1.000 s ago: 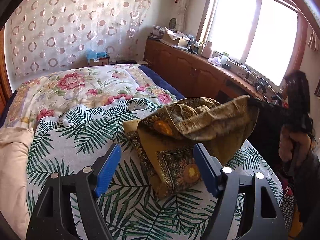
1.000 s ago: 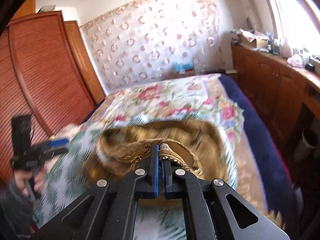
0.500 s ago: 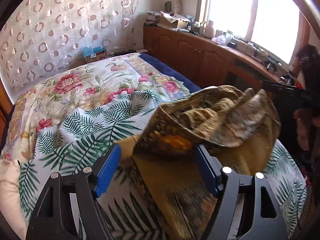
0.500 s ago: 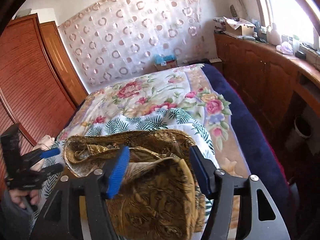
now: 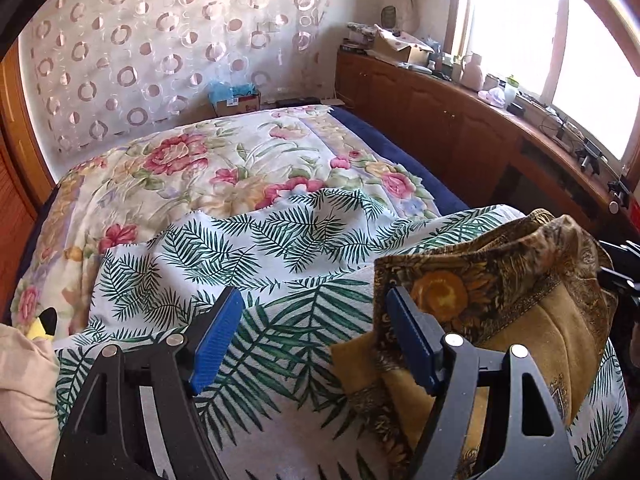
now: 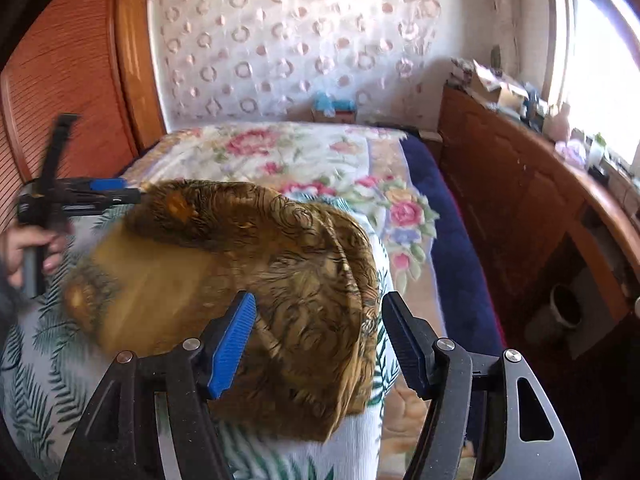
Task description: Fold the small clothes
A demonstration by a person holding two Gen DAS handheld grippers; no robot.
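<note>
A brown and mustard patterned garment (image 5: 500, 292) lies folded over in a loose heap on the palm-leaf sheet (image 5: 280, 248) of the bed. My left gripper (image 5: 315, 296) is open above the bare sheet, and the garment's left edge sits just behind its right finger (image 5: 408, 336). My right gripper (image 6: 320, 300) hovers over the near end of the garment (image 6: 280, 248). Its jaws are opening, the cloth lies between and below them, and the pads do not press on it. In the right wrist view the left gripper (image 6: 124, 192) shows at the garment's far left corner, held by a hand (image 6: 24, 248).
A floral quilt (image 5: 200, 168) covers the far half of the bed. A beige pillow (image 5: 20, 380) lies at the left edge. A wooden cabinet (image 5: 440, 120) with clutter runs under the window, a wardrobe (image 6: 72, 100) stands at the left, and a bin (image 6: 560, 312) is on the floor.
My right gripper went from shut on a fold of the garment to open, and the fold dropped onto the rest. My left gripper shifted left, so the garment now lies to its right.
</note>
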